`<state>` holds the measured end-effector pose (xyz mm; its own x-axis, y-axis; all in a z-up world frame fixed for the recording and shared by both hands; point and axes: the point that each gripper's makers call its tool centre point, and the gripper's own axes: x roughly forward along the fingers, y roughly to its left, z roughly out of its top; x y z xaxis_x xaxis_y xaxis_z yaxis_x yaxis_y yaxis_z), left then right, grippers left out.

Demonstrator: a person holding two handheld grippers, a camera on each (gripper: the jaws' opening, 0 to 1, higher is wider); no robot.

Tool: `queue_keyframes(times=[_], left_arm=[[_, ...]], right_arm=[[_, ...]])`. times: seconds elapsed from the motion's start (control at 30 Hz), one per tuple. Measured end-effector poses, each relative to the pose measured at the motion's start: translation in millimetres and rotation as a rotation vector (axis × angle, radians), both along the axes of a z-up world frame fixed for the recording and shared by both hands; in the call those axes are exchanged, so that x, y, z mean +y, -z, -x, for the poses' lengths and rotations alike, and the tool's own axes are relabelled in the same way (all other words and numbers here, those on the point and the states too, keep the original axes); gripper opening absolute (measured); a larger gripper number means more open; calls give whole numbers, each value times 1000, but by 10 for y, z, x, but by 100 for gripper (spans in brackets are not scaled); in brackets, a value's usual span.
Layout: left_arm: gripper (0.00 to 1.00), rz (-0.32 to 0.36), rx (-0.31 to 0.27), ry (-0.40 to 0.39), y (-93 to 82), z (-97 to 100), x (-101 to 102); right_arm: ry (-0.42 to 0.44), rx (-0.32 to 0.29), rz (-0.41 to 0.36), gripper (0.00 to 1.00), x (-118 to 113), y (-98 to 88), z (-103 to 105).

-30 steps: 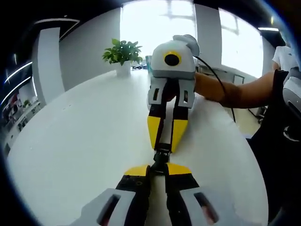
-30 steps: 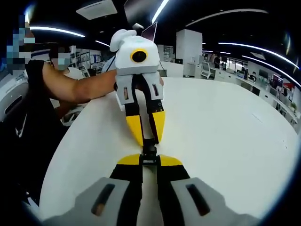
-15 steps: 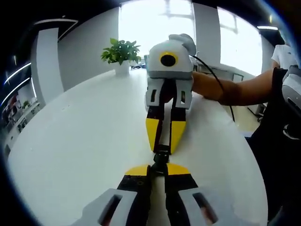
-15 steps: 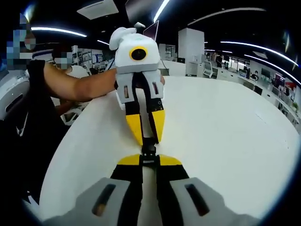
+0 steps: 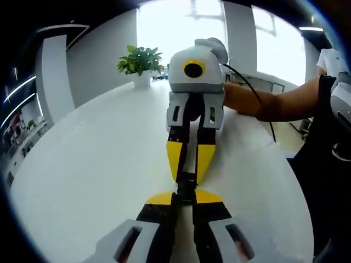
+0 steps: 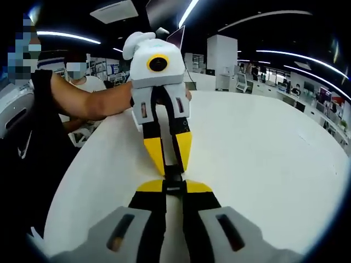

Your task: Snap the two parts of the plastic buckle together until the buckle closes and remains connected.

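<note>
White round table [image 5: 82, 164] (potted plant [image 5: 141, 61] at its far edge) in an office.

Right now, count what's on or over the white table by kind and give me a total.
Grippers: 2, left gripper and right gripper
Black buckle, held between them: 1
Potted plant: 1
Total: 4

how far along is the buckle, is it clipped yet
Done: each hand-held gripper, left and right, is shut on its half of the black buckle, held tip to tip above the white table. In hand: the halves are meeting between the yellow tips. Left: whether they have latched can't be told; that, then checking it holds.
</note>
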<state>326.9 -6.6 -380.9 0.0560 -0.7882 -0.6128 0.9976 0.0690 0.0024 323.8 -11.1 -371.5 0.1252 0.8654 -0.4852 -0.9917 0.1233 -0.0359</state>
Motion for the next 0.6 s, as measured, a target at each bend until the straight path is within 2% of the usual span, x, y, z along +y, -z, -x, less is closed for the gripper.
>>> queue_keyframes(times=[0.4, 0.6], left_arm=[[9, 23, -16, 25, -10, -10, -15], [11, 49, -32, 65, -14, 15, -14]], right_arm=[[-3, 10, -10, 8, -51, 0, 5], [-6, 13, -9, 8, -59, 9, 21]])
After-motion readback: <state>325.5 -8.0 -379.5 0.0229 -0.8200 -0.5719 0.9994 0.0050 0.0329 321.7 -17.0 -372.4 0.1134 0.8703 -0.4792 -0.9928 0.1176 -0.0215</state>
